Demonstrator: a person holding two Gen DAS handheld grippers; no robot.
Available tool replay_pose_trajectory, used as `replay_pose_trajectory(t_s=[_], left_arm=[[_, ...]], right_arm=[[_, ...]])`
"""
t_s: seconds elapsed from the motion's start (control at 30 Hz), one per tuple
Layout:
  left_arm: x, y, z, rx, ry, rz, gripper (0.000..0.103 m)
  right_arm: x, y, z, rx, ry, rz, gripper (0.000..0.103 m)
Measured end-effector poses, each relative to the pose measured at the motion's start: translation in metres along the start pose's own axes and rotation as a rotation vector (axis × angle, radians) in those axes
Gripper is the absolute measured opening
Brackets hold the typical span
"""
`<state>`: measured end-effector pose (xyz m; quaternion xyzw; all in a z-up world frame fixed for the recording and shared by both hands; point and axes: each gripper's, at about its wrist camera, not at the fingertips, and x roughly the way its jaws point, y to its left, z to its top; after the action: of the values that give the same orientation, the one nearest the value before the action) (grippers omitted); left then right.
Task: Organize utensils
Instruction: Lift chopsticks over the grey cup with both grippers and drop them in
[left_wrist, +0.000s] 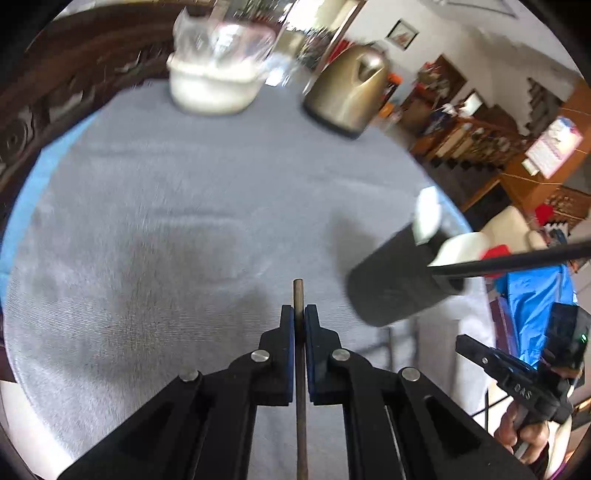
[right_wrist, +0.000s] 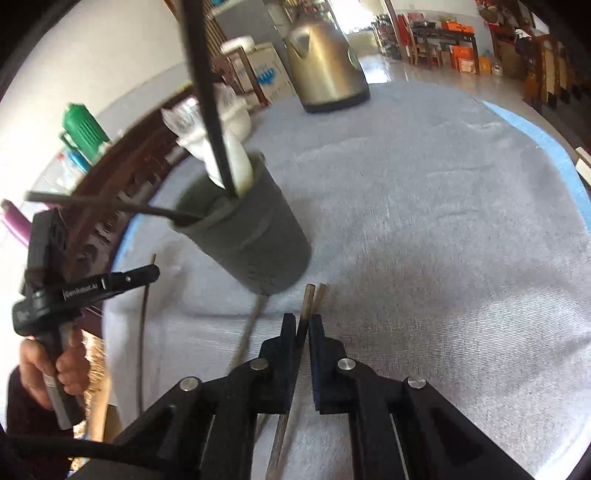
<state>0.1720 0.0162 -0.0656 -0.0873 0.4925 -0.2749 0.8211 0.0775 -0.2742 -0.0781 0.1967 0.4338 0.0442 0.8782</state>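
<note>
chopsticks are the worry: the left gripper (left_wrist: 299, 319) is clenched on a single chopstick (left_wrist: 298, 295), the right gripper (right_wrist: 303, 326) on a pair (right_wrist: 313, 295), all held above the cloth (left_wrist: 166, 177) near the dark holder (right_wrist: 255, 236). the holder already leans, crowded with black sticks (right_wrist: 207, 92) and white utensils (right_wrist: 236, 162); a clumsy insertion could likely tip it, or the thin pair might twist loose.

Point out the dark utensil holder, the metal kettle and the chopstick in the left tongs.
dark utensil holder (right_wrist: 258, 236), right wrist view, on its outer side wall.
metal kettle (right_wrist: 325, 70), right wrist view, on its body.
chopstick (left_wrist: 298, 295), left wrist view, on the tip protruding past the left tongs (left_wrist: 299, 314).
</note>
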Motion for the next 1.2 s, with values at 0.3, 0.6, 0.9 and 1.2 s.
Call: replay_pose_trajectory(t_s=[0.3, 0.6, 0.9, 1.2], left_arm=[[-0.089, -0.036, -0.013, 0.101, -0.2, -0.057, 0.005], [-0.117, -0.063, -0.031, 0.179, -0.311, -0.059, 0.005], [-0.127, -0.09, -0.05, 0.308, -0.363, -0.032, 0.005], [-0.133, -0.084, -0.053, 0.31, -0.357, -0.04, 0.005]], right_arm=[[-0.061, 0.023, 0.007, -0.088, -0.162, -0.001, 0.007], [-0.026, 0.011, -0.019, -0.028, -0.018, -0.012, 0.053], [0.046, 0.004, -0.02, 0.005, 0.175, -0.111, 0.018], [0.036, 0.012, -0.018, -0.051, 0.164, -0.114, 0.006]])
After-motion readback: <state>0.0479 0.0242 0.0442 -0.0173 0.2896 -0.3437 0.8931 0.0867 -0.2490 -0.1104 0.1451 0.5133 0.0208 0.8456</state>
